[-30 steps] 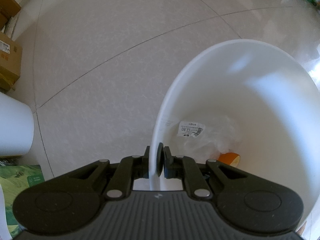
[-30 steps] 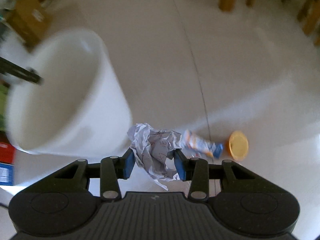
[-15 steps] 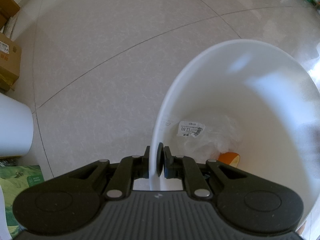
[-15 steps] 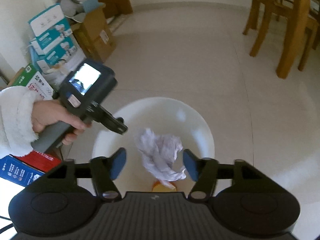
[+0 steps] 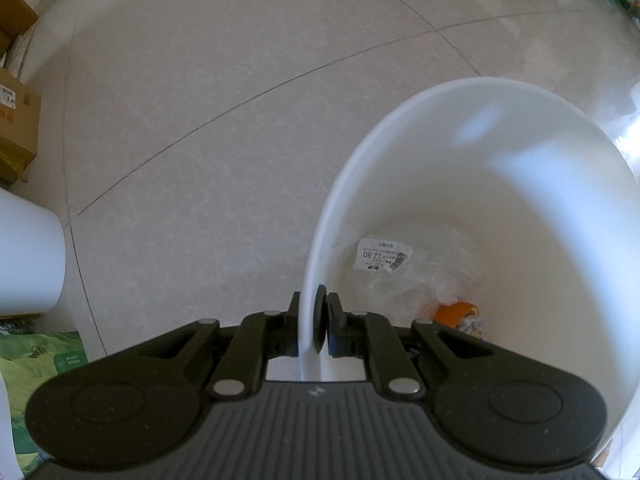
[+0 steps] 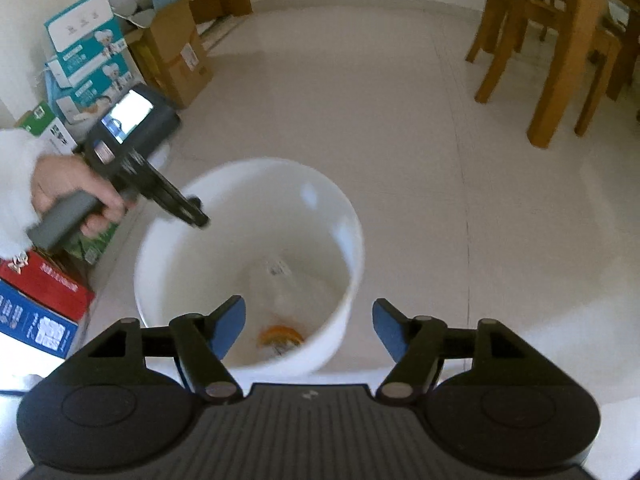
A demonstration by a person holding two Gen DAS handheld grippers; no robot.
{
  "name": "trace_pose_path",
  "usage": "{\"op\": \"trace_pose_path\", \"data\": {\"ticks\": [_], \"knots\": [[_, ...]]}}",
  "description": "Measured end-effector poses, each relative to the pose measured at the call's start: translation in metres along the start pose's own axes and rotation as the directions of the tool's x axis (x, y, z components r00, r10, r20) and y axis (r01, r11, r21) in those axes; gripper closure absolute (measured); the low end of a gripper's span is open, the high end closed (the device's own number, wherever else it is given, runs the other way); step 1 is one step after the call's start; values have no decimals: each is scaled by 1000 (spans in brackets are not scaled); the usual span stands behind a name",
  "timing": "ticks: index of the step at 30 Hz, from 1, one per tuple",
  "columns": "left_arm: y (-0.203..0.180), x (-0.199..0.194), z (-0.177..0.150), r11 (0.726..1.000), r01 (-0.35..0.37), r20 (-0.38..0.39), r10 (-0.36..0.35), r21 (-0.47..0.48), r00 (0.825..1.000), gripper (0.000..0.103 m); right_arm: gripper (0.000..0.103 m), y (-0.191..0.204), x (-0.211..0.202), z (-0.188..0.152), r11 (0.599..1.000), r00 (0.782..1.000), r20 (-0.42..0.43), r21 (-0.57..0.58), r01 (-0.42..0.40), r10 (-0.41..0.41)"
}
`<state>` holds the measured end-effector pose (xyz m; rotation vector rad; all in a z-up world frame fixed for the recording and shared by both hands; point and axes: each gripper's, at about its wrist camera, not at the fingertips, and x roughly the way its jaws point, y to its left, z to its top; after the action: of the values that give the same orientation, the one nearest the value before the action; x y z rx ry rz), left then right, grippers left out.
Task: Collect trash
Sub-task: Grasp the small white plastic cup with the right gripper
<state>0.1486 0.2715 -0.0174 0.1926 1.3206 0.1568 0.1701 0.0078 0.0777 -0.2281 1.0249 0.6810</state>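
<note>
1. The left gripper (image 5: 313, 322) is pinching the near-left rim of the white bucket (image 5: 520, 184), one pad outside the wall and one inside. That thin, smooth plastic edge is looking slippery to me; if the person's hand (image 6: 76, 196) is tilting or lifting, the rim could be sliding out of the pads and the bucket tipping.

2. The right gripper (image 6: 308, 330) is hanging above the bucket's near edge, its blue jaws having just been opening and now standing spread with nothing between them. The crumpled paper is not showing clearly in either view; I am guessing it is lying in the bottom, though the blur is stopping me from confirming that.

3. Inside the bucket a clear plastic bag with a price label (image 5: 384, 257) and an orange-capped item (image 5: 456, 314) are sitting on the floor of it, toward the near side. If the bucket is being tipped toward the near side, these light pieces could be spilling back onto the tiled floor (image 5: 224, 128).

4. The right gripper's spread fingers are sitting near the bucket's near wall. Any careless sideways swing could be knocking that wall and jolting the left grip loose.

5. Cardboard boxes (image 6: 172, 52) are crowding the far left, so dragging the bucket that way risks snagging.
</note>
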Motion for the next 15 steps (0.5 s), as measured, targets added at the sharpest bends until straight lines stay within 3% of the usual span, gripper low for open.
{"op": "trace_pose_path", "data": {"ticks": [9, 15], "knots": [[-2, 1, -1, 1000, -8, 1, 8, 1, 1000, 94, 24, -29, 46, -78, 998, 993, -113, -54, 11, -17], [-4, 0, -4, 1000, -14, 16, 14, 3, 1000, 94, 25, -20, 106, -146, 986, 969, -243, -169, 3, -45]]}}
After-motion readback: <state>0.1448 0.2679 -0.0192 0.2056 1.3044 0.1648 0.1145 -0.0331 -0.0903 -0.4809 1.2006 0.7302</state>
